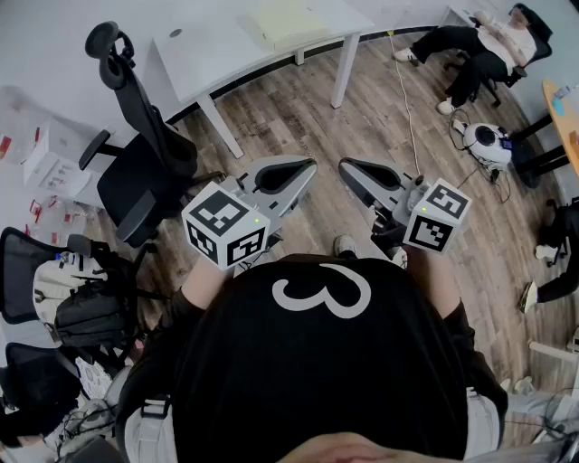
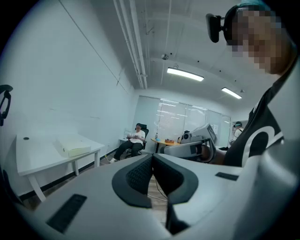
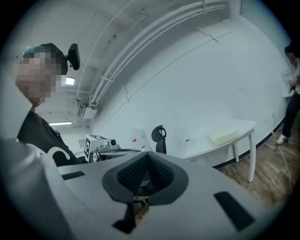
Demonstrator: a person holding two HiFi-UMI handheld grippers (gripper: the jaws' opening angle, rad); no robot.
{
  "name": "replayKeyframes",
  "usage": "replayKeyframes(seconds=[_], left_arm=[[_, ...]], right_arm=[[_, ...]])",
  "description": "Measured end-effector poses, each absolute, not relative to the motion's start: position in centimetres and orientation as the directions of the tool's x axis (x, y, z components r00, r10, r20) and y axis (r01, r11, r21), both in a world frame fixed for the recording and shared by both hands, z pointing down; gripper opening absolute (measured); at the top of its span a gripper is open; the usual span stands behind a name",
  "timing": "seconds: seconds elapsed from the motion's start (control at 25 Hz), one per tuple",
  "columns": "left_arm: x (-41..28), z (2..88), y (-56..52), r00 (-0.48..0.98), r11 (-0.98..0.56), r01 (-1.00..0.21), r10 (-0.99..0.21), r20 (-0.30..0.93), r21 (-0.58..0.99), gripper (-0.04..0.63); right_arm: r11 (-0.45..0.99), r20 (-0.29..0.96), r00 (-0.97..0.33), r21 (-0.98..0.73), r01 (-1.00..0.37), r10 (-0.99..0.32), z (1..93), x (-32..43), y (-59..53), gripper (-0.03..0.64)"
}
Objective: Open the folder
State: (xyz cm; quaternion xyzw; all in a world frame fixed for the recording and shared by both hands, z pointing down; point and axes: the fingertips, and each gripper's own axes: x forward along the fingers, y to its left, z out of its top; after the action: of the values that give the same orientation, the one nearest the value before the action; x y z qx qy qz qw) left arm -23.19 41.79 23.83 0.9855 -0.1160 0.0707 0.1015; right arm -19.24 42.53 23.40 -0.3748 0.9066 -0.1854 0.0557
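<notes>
Left tool [image 1: 303, 172] and right tool [image 1: 348, 168], both clenched and empty, sit mid-frame. A pale folder [image 1: 288, 23], probably the target, lies on the table [image 1: 204, 54], upper centre: approach first.

1. At 6 o'clock in the head view, the wearer's black shirt [image 1: 317, 362] hides the floor and legs below it.
2. At 12 o'clock there, a pale stack [image 1: 285, 23] on the white table [image 1: 208, 63] is cut by the top edge. It is too small to tell whether it is a folder.
3. At 1 o'clock, what the seated person [image 1: 479, 45] holds is too small to make out.
4. At 3 o'clock, the orange table [image 1: 565, 118] runs off the right edge.
5. At 8 o'clock, a black chair [image 1: 23, 271] is cut by the left edge.
6. In the right gripper view, at 3 o'clock, a standing person [image 3: 293, 93] is mostly cut off.
</notes>
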Motion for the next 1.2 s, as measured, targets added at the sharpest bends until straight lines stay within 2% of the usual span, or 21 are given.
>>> replayKeyframes(seconds=[0.68,1.2], left_arm=[[-21.8,26.2,39.2,0.952,-0.945,-0.272,-0.237,0.194,0.183,0.015],[-14.6,28.3,28.9,0.926,-0.923,-0.327,-0.271,0.262,0.204,0.015]], right_arm=[[0.605,0.129,-0.660,-0.302,-0.737,-0.740,26.3,-17.2,39.9,0.023],[0.607,0.134,-0.689,-0.373,-0.701,-0.713,28.3,-9.9,29.2,0.023]])
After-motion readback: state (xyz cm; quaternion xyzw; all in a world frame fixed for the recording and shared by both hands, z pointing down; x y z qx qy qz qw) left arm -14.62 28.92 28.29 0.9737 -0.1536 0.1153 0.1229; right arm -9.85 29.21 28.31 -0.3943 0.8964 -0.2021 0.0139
